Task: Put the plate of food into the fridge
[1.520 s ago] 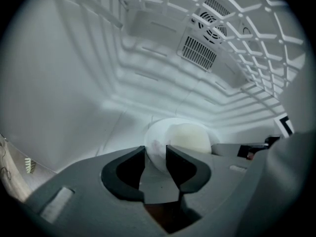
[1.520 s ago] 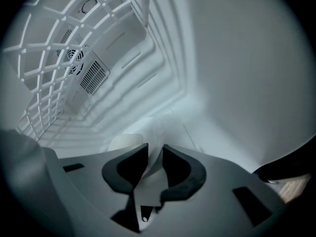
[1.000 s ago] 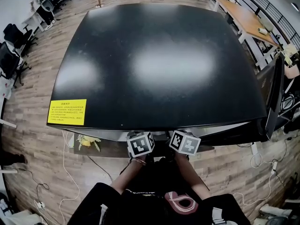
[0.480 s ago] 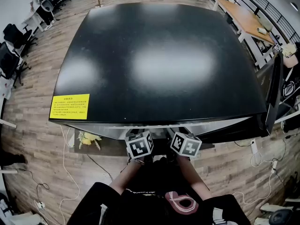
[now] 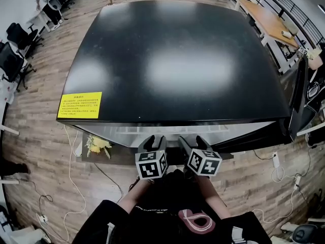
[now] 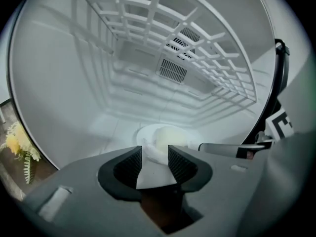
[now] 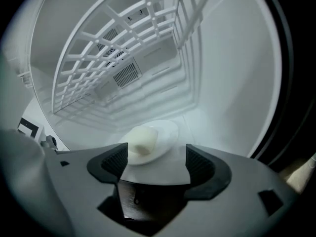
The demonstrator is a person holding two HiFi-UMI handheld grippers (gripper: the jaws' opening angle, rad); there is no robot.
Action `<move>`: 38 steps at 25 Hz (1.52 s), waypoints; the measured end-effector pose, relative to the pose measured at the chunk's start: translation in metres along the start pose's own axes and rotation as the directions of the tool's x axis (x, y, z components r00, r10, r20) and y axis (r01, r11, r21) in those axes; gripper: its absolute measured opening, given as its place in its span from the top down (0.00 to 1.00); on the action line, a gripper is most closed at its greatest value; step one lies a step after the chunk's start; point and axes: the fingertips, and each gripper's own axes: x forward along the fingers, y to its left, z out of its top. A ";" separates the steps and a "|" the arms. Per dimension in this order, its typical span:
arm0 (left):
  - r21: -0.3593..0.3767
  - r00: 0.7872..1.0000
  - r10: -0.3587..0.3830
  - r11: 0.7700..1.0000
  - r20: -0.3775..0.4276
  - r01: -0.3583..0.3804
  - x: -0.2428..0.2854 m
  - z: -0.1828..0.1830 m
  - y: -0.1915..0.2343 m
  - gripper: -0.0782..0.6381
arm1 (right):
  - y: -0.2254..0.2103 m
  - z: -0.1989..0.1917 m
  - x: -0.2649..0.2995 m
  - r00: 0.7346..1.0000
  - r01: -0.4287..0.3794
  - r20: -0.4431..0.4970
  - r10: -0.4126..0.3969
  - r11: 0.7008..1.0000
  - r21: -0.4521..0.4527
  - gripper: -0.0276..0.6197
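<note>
Just behind the plate [image 7: 168, 135] inside the fridge [image 7: 232, 83], left gripper [image 6: 154, 154] and right gripper [image 7: 157, 159] have just been opening their jaws, both empty.

- From the head view the fridge [image 5: 172, 60] shows only its black top; its inside, where the plate [image 7: 168, 131] lies, is hidden beneath it.
- The print on the yellow label [image 5: 81, 105] is too small to read.
- In the left gripper view the left gripper [image 6: 154, 152] covers the plate's near rim, and the food [image 6: 170, 137] is a pale blur.
- The yellow flowers [image 6: 16, 147] are cut off at the left edge.
</note>
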 end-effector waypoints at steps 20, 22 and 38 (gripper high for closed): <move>0.063 0.989 -0.138 0.989 0.049 0.135 -0.038 -0.036 -0.037 0.79 | 0.015 -0.023 -0.046 0.998 -0.015 0.048 0.030 0.960 -0.279 0.72; 0.062 0.990 -0.129 0.990 0.054 0.126 -0.040 -0.037 -0.038 0.83 | 0.018 -0.027 -0.047 0.998 -0.028 0.039 0.041 0.957 -0.290 0.75; 0.084 0.976 -0.170 0.984 0.140 0.159 -0.044 -0.032 -0.061 0.88 | 0.017 -0.026 -0.047 0.995 -0.032 0.073 0.063 0.931 -0.364 0.94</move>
